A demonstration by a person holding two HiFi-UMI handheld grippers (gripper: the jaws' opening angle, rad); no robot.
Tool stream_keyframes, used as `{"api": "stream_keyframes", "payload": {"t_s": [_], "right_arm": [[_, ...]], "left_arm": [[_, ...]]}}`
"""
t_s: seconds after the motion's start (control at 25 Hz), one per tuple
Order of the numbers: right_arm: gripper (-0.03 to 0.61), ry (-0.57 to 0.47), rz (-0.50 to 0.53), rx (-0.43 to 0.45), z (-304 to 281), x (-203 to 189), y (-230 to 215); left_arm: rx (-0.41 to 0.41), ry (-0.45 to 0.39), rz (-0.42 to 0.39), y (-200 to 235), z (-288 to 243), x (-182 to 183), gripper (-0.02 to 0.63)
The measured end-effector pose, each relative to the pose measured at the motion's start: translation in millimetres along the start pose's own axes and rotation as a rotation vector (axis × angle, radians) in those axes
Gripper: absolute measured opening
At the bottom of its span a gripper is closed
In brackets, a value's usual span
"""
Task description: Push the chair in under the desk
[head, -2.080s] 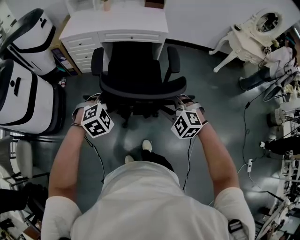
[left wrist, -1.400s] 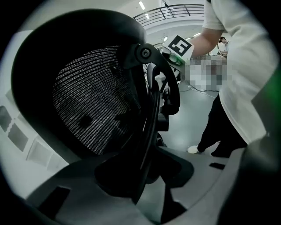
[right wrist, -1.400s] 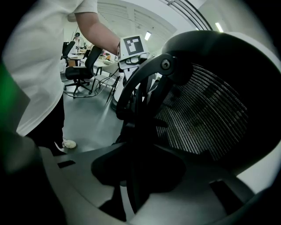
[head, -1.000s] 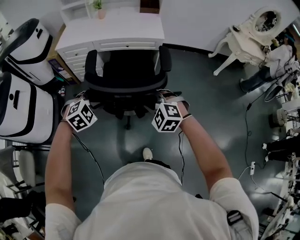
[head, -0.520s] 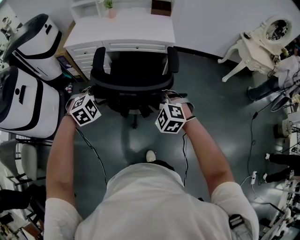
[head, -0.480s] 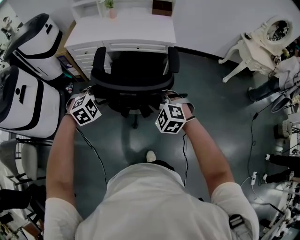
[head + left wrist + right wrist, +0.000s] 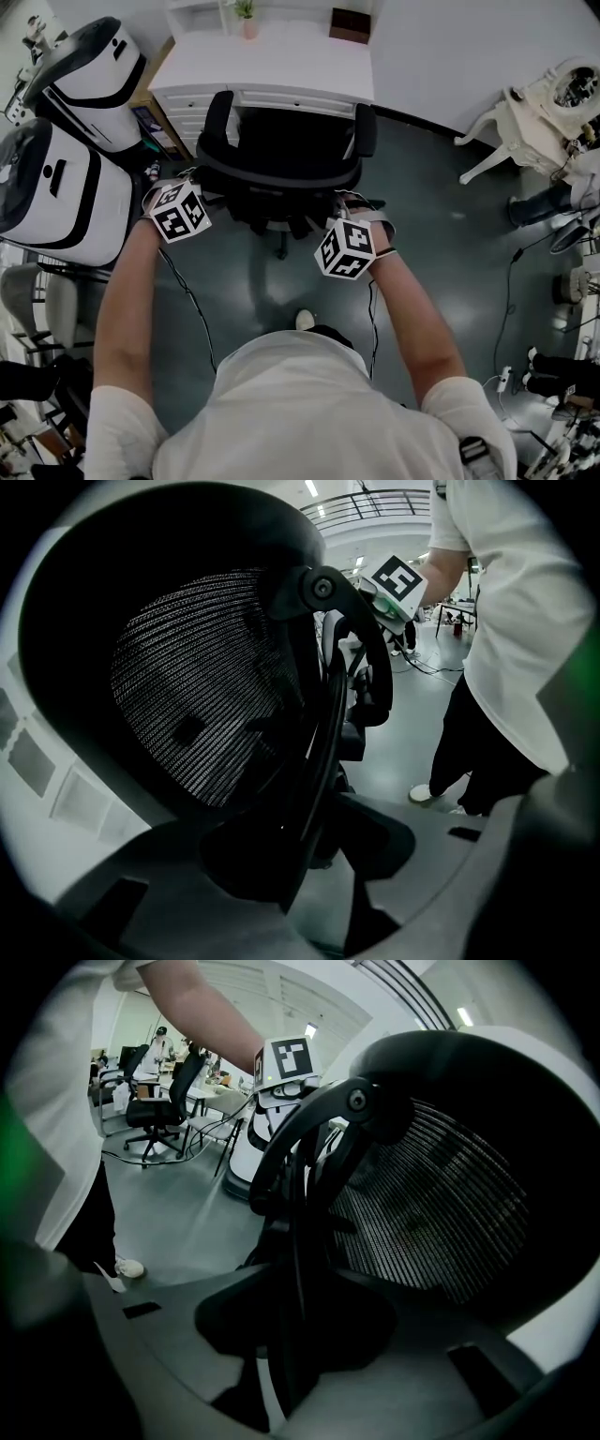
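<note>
A black mesh-backed office chair [image 7: 286, 169] stands in front of the white desk [image 7: 272, 66], its seat partly under the desk top. My left gripper [image 7: 190, 186] holds the left edge of the backrest [image 7: 216, 686]; the frame edge runs down between its jaws [image 7: 309, 874]. At the backrest's right edge, my right gripper [image 7: 350, 202] has the frame [image 7: 309, 1204] between its jaws [image 7: 281, 1354] in the same way. Both sets of jaws close around the frame. The fingertips are hidden behind the chair in the head view.
Two large white-and-black machines [image 7: 66, 178] stand close to the chair's left. A white ornate chair [image 7: 553, 103] and cables [image 7: 511, 281] are at the right. A small plant pot [image 7: 247, 21] and a brown box [image 7: 349, 25] sit on the desk. My shoe [image 7: 305, 320] is behind the chair.
The chair has rolled toward the desk, so more of its seat is under the top. Both grippers have moved forward with the backrest and kept their hold.
</note>
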State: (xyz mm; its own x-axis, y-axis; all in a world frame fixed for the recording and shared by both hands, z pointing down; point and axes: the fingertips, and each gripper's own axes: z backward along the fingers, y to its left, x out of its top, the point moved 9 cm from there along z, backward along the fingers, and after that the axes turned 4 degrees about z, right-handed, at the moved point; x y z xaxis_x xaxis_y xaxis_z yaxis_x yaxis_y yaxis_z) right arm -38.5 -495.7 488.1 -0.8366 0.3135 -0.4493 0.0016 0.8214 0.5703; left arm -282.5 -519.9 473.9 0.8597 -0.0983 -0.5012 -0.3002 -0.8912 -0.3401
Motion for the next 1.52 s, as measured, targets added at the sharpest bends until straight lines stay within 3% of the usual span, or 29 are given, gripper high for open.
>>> {"api": "stream_keyframes", "payload": {"t_s": [1.0,1.52], "right_arm": [[0.120,-0.008,0.010,-0.005,-18.5,1.4,-18.4],[0.121,-0.015,0.048,-0.047,-19.0,6.4,-11.9]], "left_arm": [[0.001,0.023,0.013,26.1,-10.0,-5.7,0.173],[0.122,0.125,0.057,16.6,-9.3,-0.5,0.196]]}}
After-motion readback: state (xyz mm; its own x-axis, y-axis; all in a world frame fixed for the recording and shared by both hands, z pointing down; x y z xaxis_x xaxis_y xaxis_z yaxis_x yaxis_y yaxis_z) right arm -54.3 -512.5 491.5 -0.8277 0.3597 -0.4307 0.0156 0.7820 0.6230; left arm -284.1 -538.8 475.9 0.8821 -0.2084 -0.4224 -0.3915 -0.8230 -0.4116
